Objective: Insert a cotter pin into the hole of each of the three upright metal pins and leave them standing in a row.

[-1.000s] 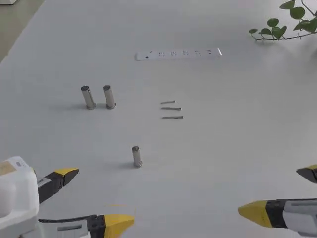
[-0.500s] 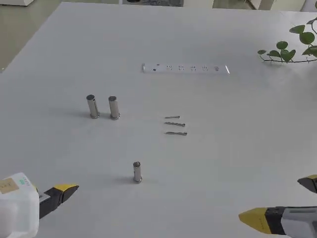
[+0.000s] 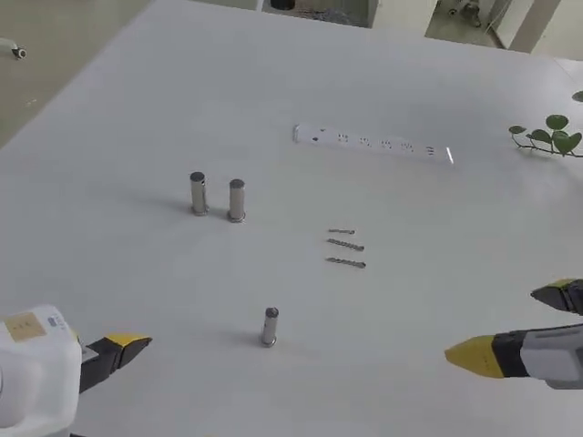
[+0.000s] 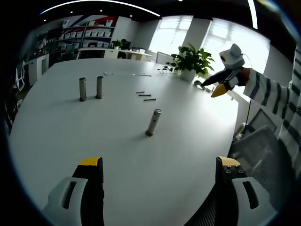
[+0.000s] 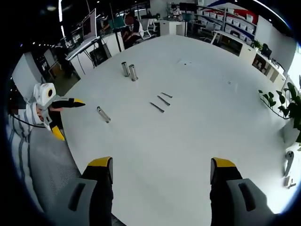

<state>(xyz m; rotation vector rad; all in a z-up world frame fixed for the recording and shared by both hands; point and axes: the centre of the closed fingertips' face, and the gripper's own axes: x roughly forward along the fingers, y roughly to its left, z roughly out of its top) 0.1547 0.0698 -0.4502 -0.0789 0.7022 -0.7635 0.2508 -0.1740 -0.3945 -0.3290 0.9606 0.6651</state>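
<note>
Three upright metal pins stand on the white table: two side by side at the left, one alone nearer me. In the left gripper view the lone pin is ahead, the pair beyond it. Three cotter pins lie in a small stack right of the pair, also seen as cotter pins in the right gripper view. My left gripper is open and empty at the near left. My right gripper is open and empty at the near right, its yellow fingertip showing.
A white power strip lies across the far middle of the table. A green plant sprig sits at the far right edge. Desks, shelves and chairs stand beyond the table in the gripper views.
The head camera has tilted up, so everything slid down in the picture. The left gripper has dropped lower out of frame; only one tip shows now. Pins and cotter pins have not moved.
</note>
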